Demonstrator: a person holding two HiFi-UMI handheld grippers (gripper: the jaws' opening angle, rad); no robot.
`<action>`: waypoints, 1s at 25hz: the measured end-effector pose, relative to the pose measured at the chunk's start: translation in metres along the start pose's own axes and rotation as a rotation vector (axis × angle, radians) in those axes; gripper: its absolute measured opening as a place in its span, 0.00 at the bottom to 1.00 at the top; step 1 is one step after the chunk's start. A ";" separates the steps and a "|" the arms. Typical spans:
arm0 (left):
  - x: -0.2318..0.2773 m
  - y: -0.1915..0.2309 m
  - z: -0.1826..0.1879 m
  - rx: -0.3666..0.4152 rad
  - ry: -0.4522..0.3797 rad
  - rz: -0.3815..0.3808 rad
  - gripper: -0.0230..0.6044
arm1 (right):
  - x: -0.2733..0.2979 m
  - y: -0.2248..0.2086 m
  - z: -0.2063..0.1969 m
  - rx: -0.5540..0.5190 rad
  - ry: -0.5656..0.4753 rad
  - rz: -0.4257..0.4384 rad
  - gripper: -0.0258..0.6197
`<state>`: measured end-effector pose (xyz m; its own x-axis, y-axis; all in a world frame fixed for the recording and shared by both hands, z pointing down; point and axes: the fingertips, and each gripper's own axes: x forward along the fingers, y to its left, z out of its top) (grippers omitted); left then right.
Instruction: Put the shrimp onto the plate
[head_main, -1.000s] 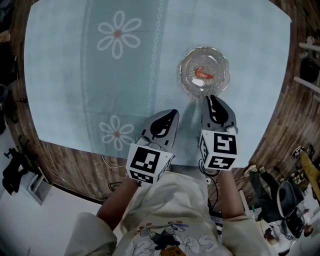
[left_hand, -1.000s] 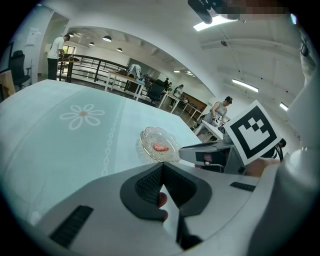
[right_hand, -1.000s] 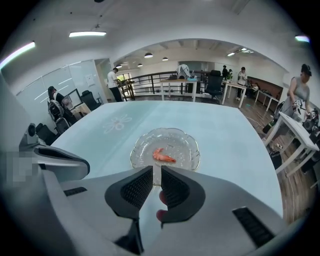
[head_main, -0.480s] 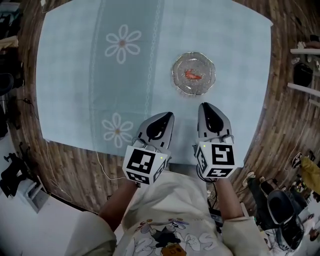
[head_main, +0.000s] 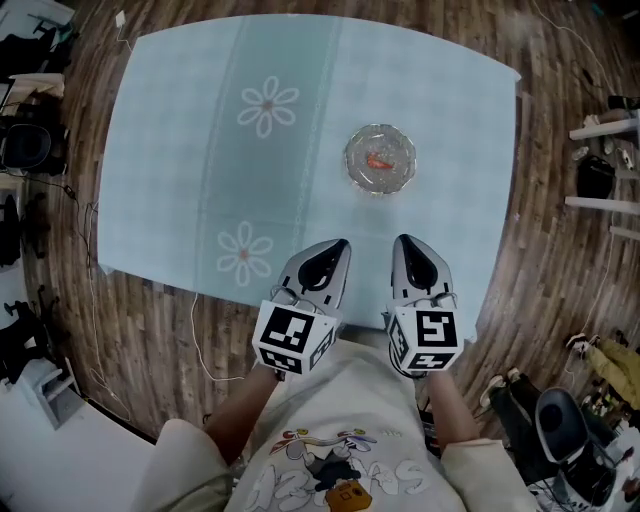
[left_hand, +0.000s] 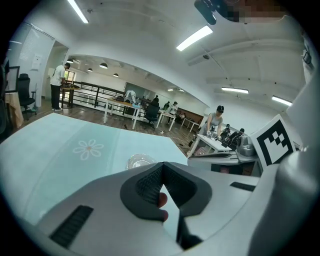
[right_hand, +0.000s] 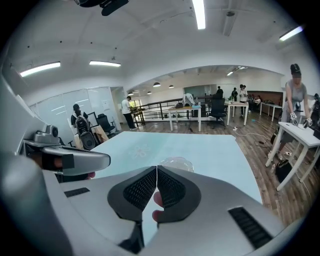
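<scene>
The shrimp (head_main: 379, 160), small and orange-red, lay at the middle of the clear glass plate (head_main: 352, 160). The plate stood on the table (head_main: 180, 150), right of centre, on a pale blue cloth. Nothing else touched the plate or the shrimp.

Both tongs were held at the near edge of the table, well apart from the plate, with their tips pointing toward it. The left tongs (head_main: 335, 245) were fully closed: in the left gripper view the ribbed pads met at the tip with nothing between them. Behind the tip a narrow triangular gap showed only the holder's fingertips. These tongs held nothing and touched nothing on the table.

The right tongs (head_main: 405, 241) were likewise fully closed. In the right gripper view the two ribbed pads pressed together along a thin line, empty, with the plate visible on the table beyond the tip. They made no contact with the plate or the cloth.

The two tongs sat side by side, near each other but not touching. Each carried a cube with square markers at its rear, the left cube (head_main: 293, 337) and the right cube (head_main: 425, 340).

The cloth bore two white flower prints, one far (head_main: 268, 106) and one near (head_main: 243, 254), both left of the plate. Wooden floor (head_main: 540, 230) surrounded the table.
</scene>
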<state>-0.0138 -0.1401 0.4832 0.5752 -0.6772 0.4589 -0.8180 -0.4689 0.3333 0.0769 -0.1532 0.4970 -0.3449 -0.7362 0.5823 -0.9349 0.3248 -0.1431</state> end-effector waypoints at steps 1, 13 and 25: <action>-0.005 -0.003 0.000 0.003 -0.006 0.002 0.05 | -0.005 0.003 0.002 -0.001 -0.012 0.003 0.08; -0.055 -0.048 0.015 0.058 -0.076 0.010 0.05 | -0.068 0.031 0.020 -0.030 -0.113 0.038 0.08; -0.090 -0.072 0.017 0.083 -0.102 -0.004 0.05 | -0.106 0.048 0.029 0.005 -0.188 0.058 0.08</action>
<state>-0.0063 -0.0550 0.4044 0.5779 -0.7273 0.3702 -0.8161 -0.5140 0.2641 0.0665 -0.0767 0.4058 -0.4078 -0.8141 0.4135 -0.9130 0.3679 -0.1762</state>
